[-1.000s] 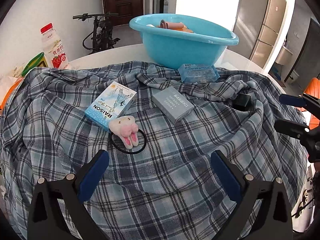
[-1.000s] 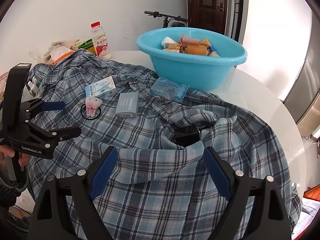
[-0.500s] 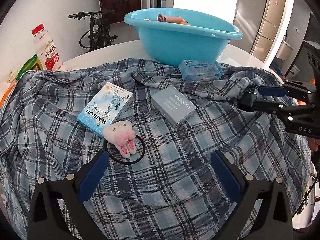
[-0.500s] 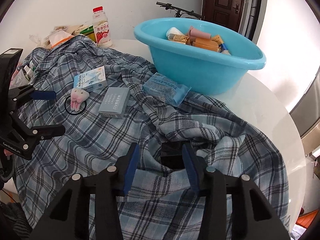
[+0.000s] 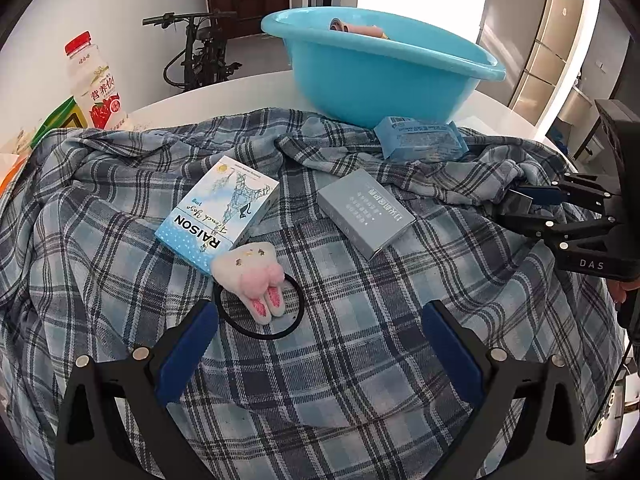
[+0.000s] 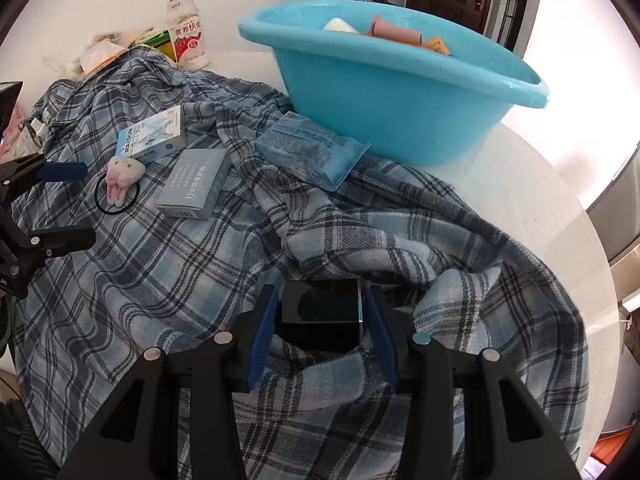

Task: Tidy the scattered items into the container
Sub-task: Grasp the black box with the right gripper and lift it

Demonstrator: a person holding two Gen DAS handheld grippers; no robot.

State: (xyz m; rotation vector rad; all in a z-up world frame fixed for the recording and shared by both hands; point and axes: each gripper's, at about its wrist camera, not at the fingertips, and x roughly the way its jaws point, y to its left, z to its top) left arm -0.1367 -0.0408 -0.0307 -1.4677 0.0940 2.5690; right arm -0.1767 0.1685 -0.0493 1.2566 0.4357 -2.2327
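You see a blue-grey plaid cloth (image 5: 360, 340) under a turquoise plastic basin (image 5: 380, 76), a pale blue RAISON carton (image 5: 218, 212), a grey rectangular box (image 5: 366, 212), a glossy black cube (image 6: 320, 314), and a white-and-pink plush hair tie (image 5: 256, 280).

White round table (image 6: 520, 200): carries plaid shirt (image 6: 200, 280) beneath both fingers, blue basin (image 6: 400, 92) and drink bottle (image 6: 186, 30) beyond fingertips.

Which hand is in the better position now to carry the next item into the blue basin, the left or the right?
The right. Its tool is shut on the black box, ready to go to the blue basin. The left tool is open and empty above the bunny hair tie.
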